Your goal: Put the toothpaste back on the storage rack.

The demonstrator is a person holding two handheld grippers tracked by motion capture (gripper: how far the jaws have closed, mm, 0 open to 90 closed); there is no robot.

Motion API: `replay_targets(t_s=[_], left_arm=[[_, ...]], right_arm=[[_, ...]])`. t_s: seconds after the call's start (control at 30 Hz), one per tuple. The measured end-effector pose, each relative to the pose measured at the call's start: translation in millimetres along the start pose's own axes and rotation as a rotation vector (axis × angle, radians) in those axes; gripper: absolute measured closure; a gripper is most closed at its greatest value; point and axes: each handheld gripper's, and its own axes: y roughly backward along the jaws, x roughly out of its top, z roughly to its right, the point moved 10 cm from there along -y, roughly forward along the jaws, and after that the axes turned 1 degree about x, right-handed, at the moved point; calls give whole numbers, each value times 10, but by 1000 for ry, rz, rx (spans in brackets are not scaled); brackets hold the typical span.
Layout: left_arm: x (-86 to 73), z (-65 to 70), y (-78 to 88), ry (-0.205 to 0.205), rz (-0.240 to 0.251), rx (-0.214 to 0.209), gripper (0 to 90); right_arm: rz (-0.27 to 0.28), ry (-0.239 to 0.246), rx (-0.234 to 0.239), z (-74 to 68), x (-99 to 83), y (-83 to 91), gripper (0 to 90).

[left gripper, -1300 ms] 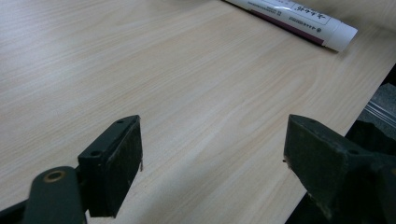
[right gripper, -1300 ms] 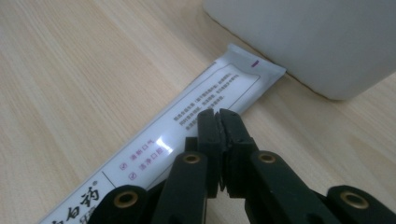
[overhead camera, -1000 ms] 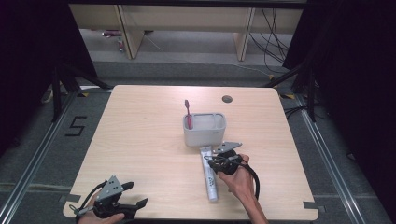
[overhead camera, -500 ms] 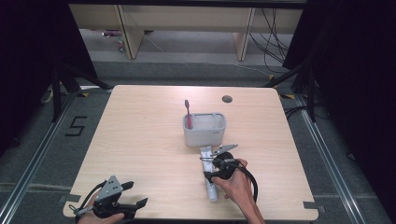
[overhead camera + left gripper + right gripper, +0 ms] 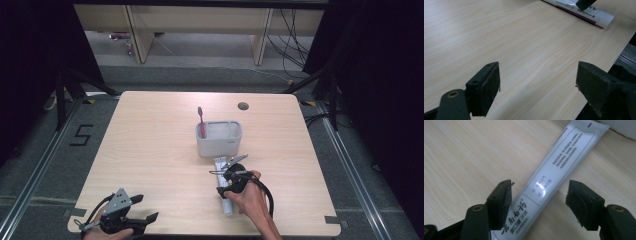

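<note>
A white toothpaste tube [image 5: 227, 206] [image 5: 554, 170] lies flat on the wooden table, just in front of a grey caddy [image 5: 218, 139] that holds a red toothbrush [image 5: 201, 122]. My right gripper [image 5: 223, 186] [image 5: 540, 200] hangs over the tube's middle. Its jaws have just been opening and now stand open on either side of the tube, with the pads clear of it. My left gripper [image 5: 146, 220] [image 5: 536, 82] rests open at the table's near left corner with only bare wood between its jaws. In the left gripper view the tube's capped end [image 5: 599, 17] lies far off.
The table's near edge [image 5: 599, 82] runs close under the left gripper's right jaw. A round cable hole [image 5: 243, 106] sits at the far right of the tabletop. Dark curtains and floor rails flank the table.
The right hand has drawn slightly back along the tube towards the person. The tube, the caddy and the left gripper stay where they were.
</note>
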Motion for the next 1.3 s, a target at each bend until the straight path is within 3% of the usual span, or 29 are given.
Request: replay_targets(t_s=[0.1,0.13,0.27,0.3,0.33,0.37,0.4,0.47,0.53,0.67,0.87,0.93,1.07,1.3], left_arm=[[-4,-8,1,-2,-4,4,191],[0,-1,1,0,0,0,191],[0,-4,1,2,0,1,191],[-2,-12,3,-2,-2,5,191],[12,-4,-5,8,13,7,191],[11,-2,1,10,7,1,191],[12,-3,-1,7,11,0,191],[10,0,2,8,9,1,191],[16,-2,3,9,11,2,191],[17,0,4,7,12,0,191],[21,4,6,4,14,-2,191],[21,4,9,3,12,2,191],[20,8,5,1,11,-4,192],[22,16,-1,-3,12,-9,191]], right_arm=[[-15,6,10,-12,-13,-13,374],[-15,31,0,14,-9,-21,375],[-42,2,10,-15,-35,-31,377],[-48,24,7,3,-37,-39,376],[-64,6,14,-17,-52,-43,375],[-63,21,9,-7,-45,-55,375],[-74,0,-1,-17,-52,-53,373],[-83,28,-2,-5,-38,-72,371],[-96,6,-10,-13,-29,-78,375],[-111,25,-4,21,-3,-100,383],[-174,21,18,20,-2,-90,471],[-191,59,24,58,1,-84,517],[-231,73,34,71,-9,-70,552],[-307,111,5,112,-1,-76,578]])
